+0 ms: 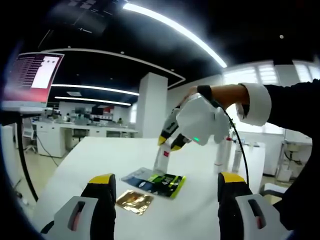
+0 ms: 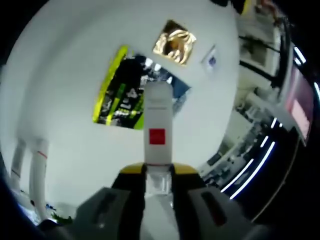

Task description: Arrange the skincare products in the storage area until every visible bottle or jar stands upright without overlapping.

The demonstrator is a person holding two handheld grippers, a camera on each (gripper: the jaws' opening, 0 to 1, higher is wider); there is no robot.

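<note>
In the right gripper view my right gripper is shut on the capped end of a white tube with a red square label, pointing down at the white table. The left gripper view shows that same right gripper, held by a hand, with the white tube upright just over the table behind the sachets. A green-and-black sachet, a blue sachet and a gold sachet lie flat. My left gripper stands open, low and near the sachets.
Two tall white bottles stand upright at the table's far side. A small white sachet lies beyond the gold one. A monitor hangs at the left, and office desks lie behind.
</note>
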